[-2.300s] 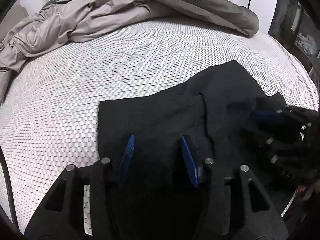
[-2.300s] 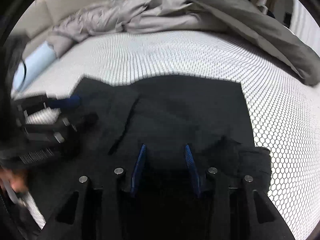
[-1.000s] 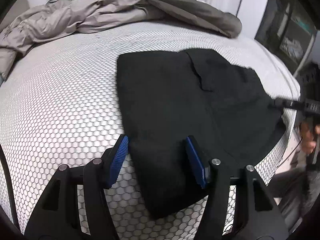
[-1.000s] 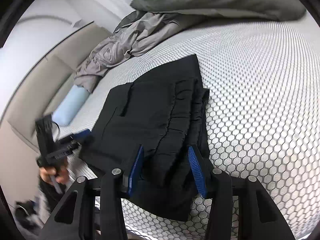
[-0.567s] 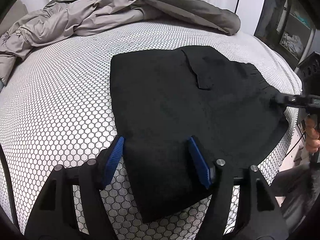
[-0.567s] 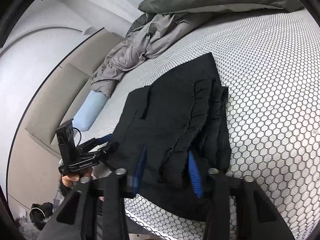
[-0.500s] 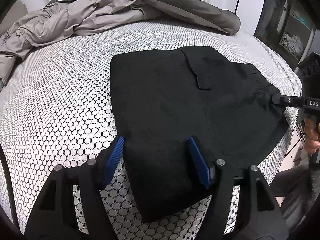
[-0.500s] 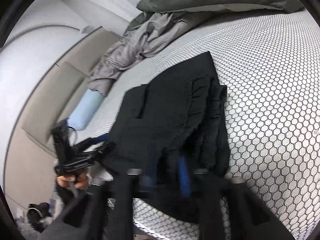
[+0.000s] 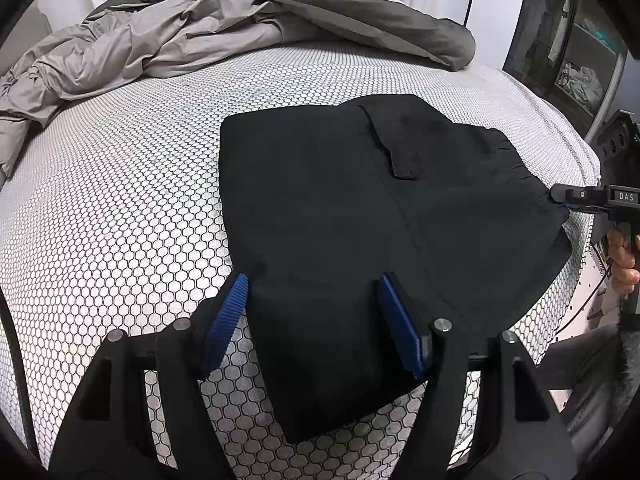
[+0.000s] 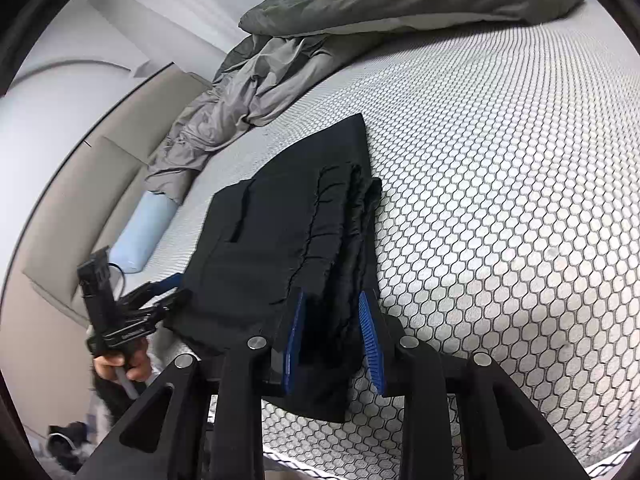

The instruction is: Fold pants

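Black pants (image 9: 340, 200) lie folded flat on the honeycomb-patterned mattress (image 9: 100, 200). My left gripper (image 9: 312, 280) is open, its blue pads straddling the near corner of the cloth without pressing it. In the right wrist view the pants (image 10: 260, 248) show their gathered waistband at the near end. My right gripper (image 10: 331, 296) has that bunched edge between its pads; the jaws are opening and stand a little apart. Each view also catches the opposite tool: the right gripper (image 9: 558, 196) sits at the cloth's right edge, the left gripper (image 10: 160, 292) at its left corner.
A crumpled grey duvet (image 9: 160, 40) is heaped along the far side of the bed. A light-blue pillow (image 10: 140, 236) lies against the beige headboard (image 10: 80, 200). The mattress edge falls away at the right, near a dark shelf (image 9: 580, 60). A hand (image 9: 624, 264) holds each tool's grip.
Both grippers drew back from over the pants to their two ends. The right gripper's pads closed on the waistband edge half a second ago and now stand apart again. The left gripper widened slightly.
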### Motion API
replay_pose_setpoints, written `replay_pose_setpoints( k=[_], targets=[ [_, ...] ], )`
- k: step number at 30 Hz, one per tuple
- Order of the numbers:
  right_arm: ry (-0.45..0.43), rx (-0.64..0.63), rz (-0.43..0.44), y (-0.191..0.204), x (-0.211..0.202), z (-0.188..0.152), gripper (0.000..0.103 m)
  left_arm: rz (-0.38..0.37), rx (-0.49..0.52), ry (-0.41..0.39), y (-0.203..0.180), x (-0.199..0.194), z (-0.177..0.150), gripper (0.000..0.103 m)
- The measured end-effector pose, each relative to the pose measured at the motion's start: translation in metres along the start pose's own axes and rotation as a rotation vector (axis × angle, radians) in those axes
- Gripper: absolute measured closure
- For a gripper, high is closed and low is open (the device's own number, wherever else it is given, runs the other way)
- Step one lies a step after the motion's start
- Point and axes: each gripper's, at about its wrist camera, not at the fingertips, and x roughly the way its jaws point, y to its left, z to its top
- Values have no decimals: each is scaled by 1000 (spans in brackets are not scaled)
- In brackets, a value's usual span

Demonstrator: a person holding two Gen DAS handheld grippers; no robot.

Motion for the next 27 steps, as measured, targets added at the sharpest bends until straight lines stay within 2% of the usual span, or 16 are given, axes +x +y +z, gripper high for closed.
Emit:
replay_pose_setpoints(
  k=[2,7,12,17,20,24,26,27],
  targets=[
    [30,25,15,-2,8,1,72,3,1,3,0,1,0,38],
    [37,26,73,2,3,5,70,0,-1,4,1,2,0,37],
    [60,25,75,0,0,2,68,5,3,5,0,2,0,37],
    [30,-18,127,14,-11,2,68,2,3,6,1,1,-1,37],
    [45,-45,99,19,-4,0,67,5,5,8,0,2,-1,36],
    [106,-17,84,12,21,0,67,6,12,11,-1,4,0,34],
    [99,-35,69,15,26,1,76,4,10,11,-1,4,1,34],
    [92,-50,57,19,25,1,78,1,8,10,0,4,1,34]
  ],
)
